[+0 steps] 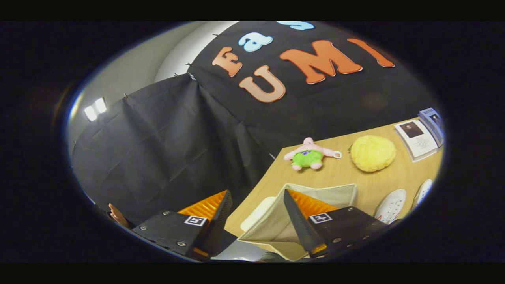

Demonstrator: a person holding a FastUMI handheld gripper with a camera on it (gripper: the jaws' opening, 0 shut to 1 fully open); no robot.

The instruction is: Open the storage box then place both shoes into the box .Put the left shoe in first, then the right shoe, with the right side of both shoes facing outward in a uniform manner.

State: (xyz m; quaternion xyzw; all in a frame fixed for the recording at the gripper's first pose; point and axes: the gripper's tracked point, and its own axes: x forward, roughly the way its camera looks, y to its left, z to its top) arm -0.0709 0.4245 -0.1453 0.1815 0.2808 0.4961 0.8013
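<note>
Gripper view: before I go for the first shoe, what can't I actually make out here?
- Storage box: its inside and near wall sit behind one finger of the open gripper.
- White shoes: just the toe ends show beyond that finger, so left and right cannot be told apart.
- Table: its near part lies under the fingers.
- Booklets: too small to read.

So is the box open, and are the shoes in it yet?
Open: the box top gapes and its beige inside shows. Both shoes lie out on the table beside it. The gripper fingers are spread, holding nothing.
</note>
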